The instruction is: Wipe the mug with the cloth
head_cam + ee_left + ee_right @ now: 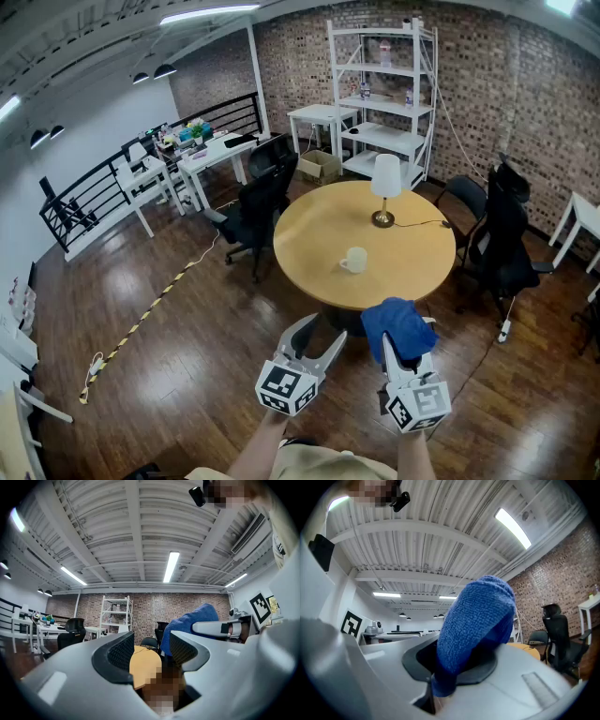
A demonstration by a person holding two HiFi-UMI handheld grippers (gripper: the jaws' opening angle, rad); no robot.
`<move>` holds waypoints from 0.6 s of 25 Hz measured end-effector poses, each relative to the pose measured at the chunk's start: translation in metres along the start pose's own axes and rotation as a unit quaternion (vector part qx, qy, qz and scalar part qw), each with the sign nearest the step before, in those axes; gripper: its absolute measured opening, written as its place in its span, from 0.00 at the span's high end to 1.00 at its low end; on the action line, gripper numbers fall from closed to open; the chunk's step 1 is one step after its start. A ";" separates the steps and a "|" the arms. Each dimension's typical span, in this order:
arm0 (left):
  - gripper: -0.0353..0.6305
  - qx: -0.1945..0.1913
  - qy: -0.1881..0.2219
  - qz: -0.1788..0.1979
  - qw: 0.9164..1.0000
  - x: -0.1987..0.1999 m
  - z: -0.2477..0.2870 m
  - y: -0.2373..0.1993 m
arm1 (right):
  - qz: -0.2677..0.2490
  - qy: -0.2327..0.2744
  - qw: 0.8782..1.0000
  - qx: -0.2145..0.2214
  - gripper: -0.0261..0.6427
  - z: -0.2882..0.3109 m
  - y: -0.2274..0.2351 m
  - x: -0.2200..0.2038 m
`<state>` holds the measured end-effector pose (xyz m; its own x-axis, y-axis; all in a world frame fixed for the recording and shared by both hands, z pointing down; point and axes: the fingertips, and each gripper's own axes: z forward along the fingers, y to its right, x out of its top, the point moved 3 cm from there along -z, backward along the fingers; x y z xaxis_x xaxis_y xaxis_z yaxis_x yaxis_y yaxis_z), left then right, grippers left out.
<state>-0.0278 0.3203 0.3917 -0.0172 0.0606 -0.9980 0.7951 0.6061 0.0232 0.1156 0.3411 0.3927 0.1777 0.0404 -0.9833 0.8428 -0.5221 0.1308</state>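
My right tool [409, 361] is clamped on the blue cloth [397, 323], and my left tool [314, 339] gapes empty. The mug [354, 260] sits well ahead on the round worktop [309, 244], near the lamp [384, 187]. If I wipe before steadying the mug, it could tip or slide.

Your left gripper [321, 331] sits left of your right gripper [405, 345], and both are short of the table's [309, 267] near edge. The cloth [397, 324] is in the right gripper's jaws, bunched over their tips. Nothing is between the left's. The mug [355, 260] stands on the table near its middle, ahead of both grippers and well apart from them. The lamp [384, 187] is on the table behind the mug. The left chair [255, 211] and right chair [503, 239] flank the table. The shelf rack [384, 94] stands behind the table at the wall, with the box [320, 166] on the floor left of it.
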 end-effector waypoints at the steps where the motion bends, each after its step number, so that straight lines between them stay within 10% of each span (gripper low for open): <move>1: 0.60 -0.001 -0.002 0.002 1.000 -0.001 0.004 0.003 | -0.002 -0.002 1.000 0.004 0.88 -0.001 0.003 0.000; 15: 0.60 -0.002 -0.011 0.002 1.000 -0.030 0.065 -0.030 | -0.011 -0.031 0.999 -0.009 0.88 0.045 0.054 -0.031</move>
<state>-0.0117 0.2487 0.4171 -0.0009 0.0449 -0.9990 0.7924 0.6094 0.0267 0.1325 0.2738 0.4243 0.1288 -0.0012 -0.9917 0.8548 -0.5068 0.1116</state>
